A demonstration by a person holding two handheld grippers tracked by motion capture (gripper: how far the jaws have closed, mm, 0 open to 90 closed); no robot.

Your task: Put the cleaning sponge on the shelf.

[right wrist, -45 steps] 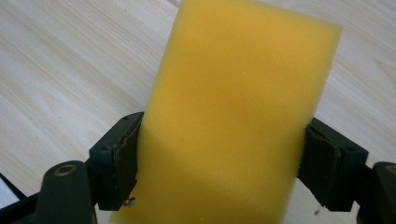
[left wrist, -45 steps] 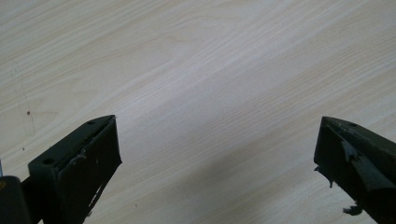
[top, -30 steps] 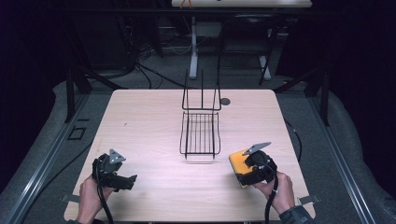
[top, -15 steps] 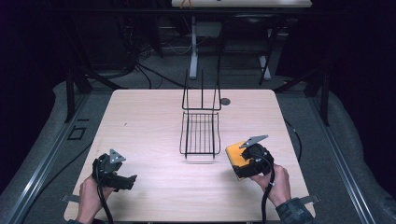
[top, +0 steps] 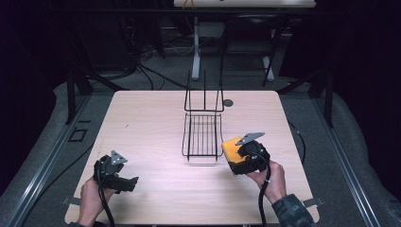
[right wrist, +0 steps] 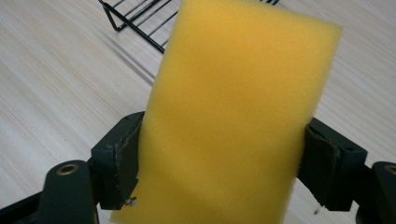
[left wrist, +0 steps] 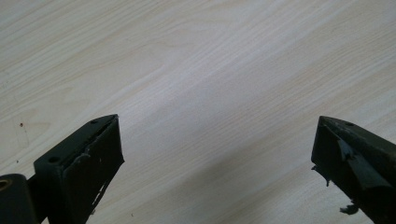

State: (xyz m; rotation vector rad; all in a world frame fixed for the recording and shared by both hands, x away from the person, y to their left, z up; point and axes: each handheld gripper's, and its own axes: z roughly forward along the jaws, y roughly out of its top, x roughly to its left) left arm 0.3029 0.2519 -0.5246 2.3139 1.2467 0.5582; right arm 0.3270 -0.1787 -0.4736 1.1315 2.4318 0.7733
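Right tongs (top: 235, 155) clamp a yellow sponge (right wrist: 233, 116) across its width, held just beside the wire rack (top: 202, 135) mid-table (top: 142, 123). Left tongs (top: 124, 182) gape wide, empty, near the front edge. Prob. sponge goes into rack: pickup done, placing not yet.

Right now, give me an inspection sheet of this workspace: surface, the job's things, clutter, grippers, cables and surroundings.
Surface: light wooden table, bare around the items.
Job's things: black wire rack at the table's middle; yellow sponge beside its right side.
Clutter: small dark round spot on the table behind the rack; what it is cannot be told.
Grippers: left gripper open over bare wood, holding nothing; right gripper shut on the sponge.
Cables: one trails from each gripper toward the person; more lie on the floor behind the table.
Surroundings: dark room, grey floor, metal frame legs beyond the table.
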